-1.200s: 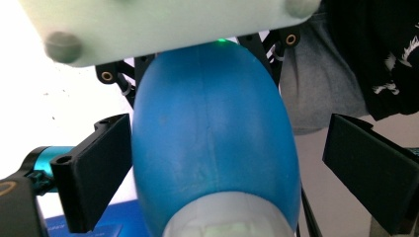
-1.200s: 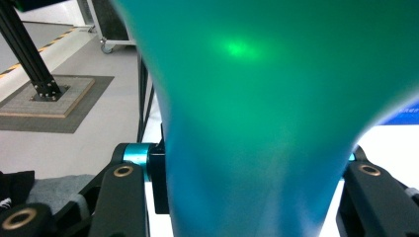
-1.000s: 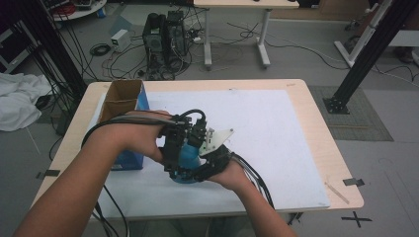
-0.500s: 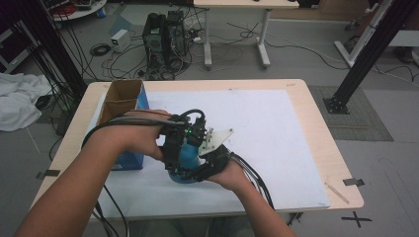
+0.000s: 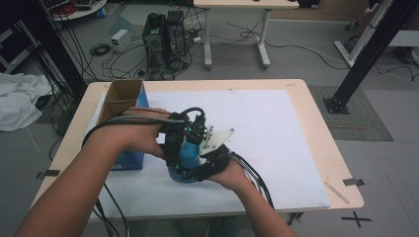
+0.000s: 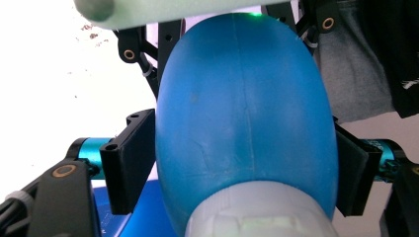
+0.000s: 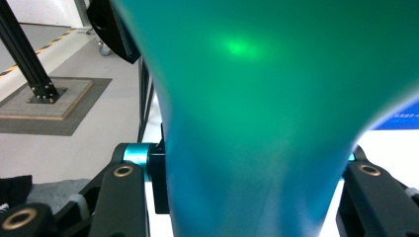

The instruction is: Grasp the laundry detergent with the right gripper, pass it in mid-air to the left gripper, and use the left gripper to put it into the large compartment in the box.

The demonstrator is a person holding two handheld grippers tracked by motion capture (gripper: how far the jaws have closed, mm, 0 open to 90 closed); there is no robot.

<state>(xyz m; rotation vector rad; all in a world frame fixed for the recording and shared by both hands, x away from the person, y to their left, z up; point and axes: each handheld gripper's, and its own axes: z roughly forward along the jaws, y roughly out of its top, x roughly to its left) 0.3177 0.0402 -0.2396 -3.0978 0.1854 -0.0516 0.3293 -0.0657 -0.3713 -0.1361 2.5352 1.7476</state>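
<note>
Wooden table — white sheet, box

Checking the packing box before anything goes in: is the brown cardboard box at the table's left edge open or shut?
Open. The brown cardboard box has no lid or flaps over its top, and its inner walls show from above.

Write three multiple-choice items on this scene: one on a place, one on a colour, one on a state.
1. Where does the open cardboard box stand?
A. at the table's left edge
B. at the table's right edge
C. on the floor

2. What colour is the rounded object between the hand-held grippers?
A. red
B. blue
C. yellow

3. How does the right hand-held gripper stand?
A. wide open, nothing between its jaws
B. lying on the table, unheld
C. shut on the object

Key: 1 A, the high view shows it at the left edge; 2 B, the left gripper view shows it blue; 3 C, its jaws flank the object closely.
</note>
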